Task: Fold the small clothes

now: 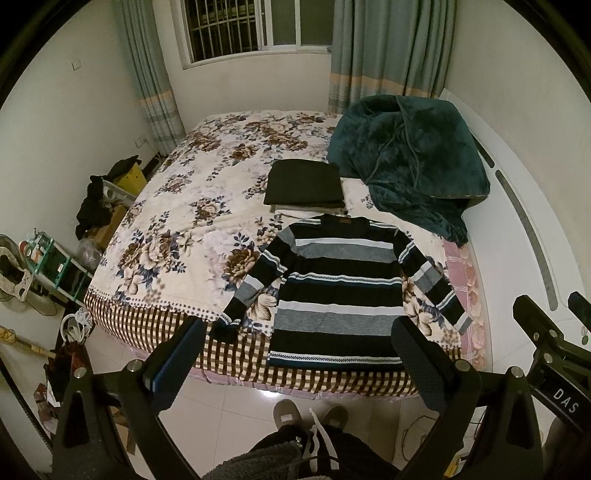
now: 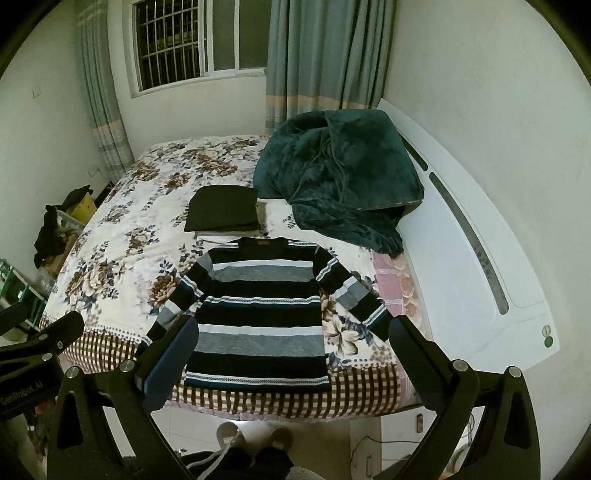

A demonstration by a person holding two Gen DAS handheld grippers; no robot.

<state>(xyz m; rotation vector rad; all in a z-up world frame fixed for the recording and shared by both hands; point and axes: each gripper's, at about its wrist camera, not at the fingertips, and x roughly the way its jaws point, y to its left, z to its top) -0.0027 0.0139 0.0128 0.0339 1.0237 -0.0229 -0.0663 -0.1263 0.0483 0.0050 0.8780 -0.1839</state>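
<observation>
While both claws hang spread apart and empty above the floor, the left claw [image 1: 299,343] and right claw [image 2: 293,339] face a striped sweater [image 1: 334,295] lying flat at the bed's [image 1: 177,221] near edge. Just beyond its collar sits a folded dark garment [image 1: 304,182], beside a heaped teal blanket [image 1: 410,155].

Both views are dim and yellow-green in cast, lit by indoor light from above. The window [image 1: 255,26] at the far wall is dark. A soft glare spot sits on the floor tiles [image 1: 269,393] near the bed's edge. Fisheye distortion bends the walls and headboard [image 2: 476,236] strongly, with black vignette in the corners. Focus is fair at center; fine detail is grainy and soft.
</observation>
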